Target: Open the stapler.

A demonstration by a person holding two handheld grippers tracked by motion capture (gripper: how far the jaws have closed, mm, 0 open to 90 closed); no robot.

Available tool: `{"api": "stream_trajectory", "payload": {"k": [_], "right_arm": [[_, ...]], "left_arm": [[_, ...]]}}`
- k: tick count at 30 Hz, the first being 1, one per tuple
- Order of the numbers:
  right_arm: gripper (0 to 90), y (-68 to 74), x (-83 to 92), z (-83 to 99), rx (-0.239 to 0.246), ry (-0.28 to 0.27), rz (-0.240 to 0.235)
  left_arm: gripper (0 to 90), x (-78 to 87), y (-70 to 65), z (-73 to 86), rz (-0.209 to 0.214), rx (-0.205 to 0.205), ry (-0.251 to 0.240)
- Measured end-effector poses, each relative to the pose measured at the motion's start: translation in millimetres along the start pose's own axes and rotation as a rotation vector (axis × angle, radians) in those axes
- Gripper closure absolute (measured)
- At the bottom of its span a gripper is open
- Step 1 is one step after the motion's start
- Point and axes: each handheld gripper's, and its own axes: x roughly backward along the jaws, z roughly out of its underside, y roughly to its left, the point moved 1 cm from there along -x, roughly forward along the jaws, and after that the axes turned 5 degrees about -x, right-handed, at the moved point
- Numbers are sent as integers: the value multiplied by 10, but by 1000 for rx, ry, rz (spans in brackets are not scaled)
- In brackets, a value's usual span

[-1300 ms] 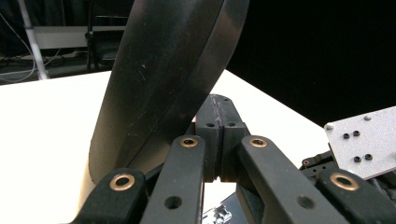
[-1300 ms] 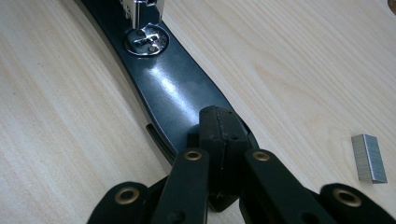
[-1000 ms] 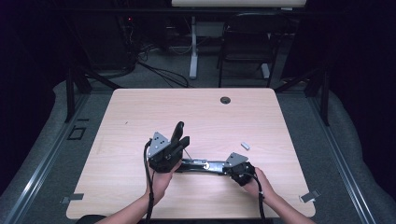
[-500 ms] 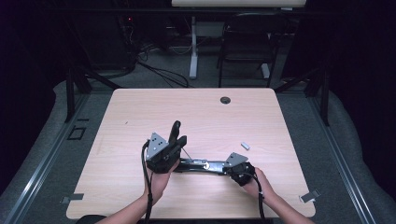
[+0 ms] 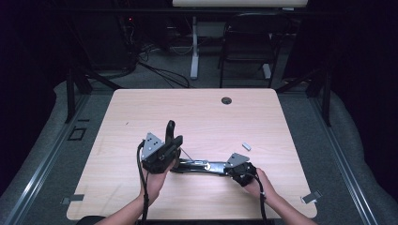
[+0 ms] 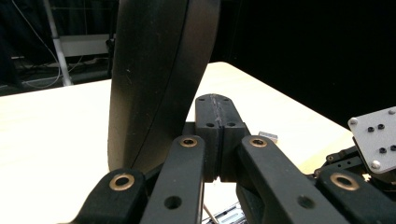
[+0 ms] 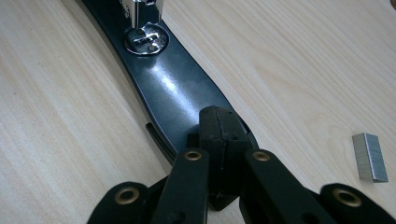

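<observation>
Stapler (image 5: 197,165) is lying opened out near the front edge of the wooden table (image 5: 197,112), its glossy black base flat and its curved black top arm standing upright. Right gripper view is showing the base's shiny steel anvil plate and a grey strip of staples (image 7: 370,157) just beside it on the pale woodgrain. Left gripper (image 6: 215,116), jaws pressed together, is sitting beside the raised arm. Right gripper (image 7: 219,126), jaws likewise together, is resting on the base's end.
</observation>
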Motion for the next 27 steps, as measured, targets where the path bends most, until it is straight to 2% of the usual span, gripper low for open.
{"api": "stream_trajectory", "payload": {"k": [11,17,27], "right_arm": [[900,-1,-3,-1,8,-3,1],[900,-3,2,1,10,1,2],[900,-5,2,-2,6,3,0]], "left_arm": [[899,21,31,-1,-7,-9,5],[899,43,77,-7,12,-23,18],[899,68,95,-2,-12,-21,19]]}}
